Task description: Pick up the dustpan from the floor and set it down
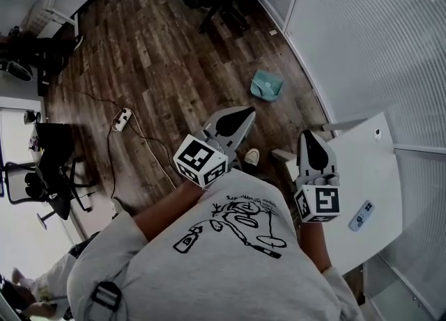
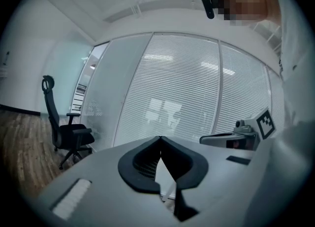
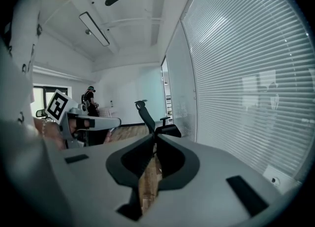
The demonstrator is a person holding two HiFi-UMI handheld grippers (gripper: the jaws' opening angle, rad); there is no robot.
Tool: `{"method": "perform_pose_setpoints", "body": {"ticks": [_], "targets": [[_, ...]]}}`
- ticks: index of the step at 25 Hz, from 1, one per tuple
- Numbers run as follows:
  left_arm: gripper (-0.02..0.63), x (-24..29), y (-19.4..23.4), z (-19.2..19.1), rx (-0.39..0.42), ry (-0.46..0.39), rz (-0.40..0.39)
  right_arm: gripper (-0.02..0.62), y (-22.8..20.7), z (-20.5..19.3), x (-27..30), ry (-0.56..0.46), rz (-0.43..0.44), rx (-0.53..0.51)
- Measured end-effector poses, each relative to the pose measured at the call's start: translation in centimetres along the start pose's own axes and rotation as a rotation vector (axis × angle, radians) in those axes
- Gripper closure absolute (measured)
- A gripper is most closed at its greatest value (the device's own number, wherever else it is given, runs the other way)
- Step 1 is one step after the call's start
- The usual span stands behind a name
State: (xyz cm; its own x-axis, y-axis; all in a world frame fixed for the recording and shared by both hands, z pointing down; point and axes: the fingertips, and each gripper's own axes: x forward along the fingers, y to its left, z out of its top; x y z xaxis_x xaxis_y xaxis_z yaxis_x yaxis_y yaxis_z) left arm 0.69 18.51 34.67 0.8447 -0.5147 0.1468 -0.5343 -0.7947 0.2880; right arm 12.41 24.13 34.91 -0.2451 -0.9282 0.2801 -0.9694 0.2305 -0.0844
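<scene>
Holding the left gripper (image 1: pixel 242 113) and right gripper (image 1: pixel 311 136) before me, jaws together on nothing, I see the teal dustpan (image 1: pixel 266 85) lying apart on the wood floor (image 1: pixel 160 55).

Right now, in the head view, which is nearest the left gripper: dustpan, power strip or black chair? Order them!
From the left gripper:
1. dustpan, just ahead on the floor.
2. power strip, off to the left.
3. black chair, far left edge.
</scene>
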Motion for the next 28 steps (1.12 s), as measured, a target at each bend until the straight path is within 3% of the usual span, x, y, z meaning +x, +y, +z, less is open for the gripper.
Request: {"method": "perform_pose_setpoints", "body": {"ticks": [16,28], "targets": [[0.604,2.8,3.7,0.3,-0.021,0.009,0.006,0.577,-1.1,0.1,4.1,0.022,0.010,0.012],[0.604,6.1,11.9,2.9,-0.016,0.024,0.010,0.577,-1.3,2.2,13.4,0.025,0.031,0.024]]}}
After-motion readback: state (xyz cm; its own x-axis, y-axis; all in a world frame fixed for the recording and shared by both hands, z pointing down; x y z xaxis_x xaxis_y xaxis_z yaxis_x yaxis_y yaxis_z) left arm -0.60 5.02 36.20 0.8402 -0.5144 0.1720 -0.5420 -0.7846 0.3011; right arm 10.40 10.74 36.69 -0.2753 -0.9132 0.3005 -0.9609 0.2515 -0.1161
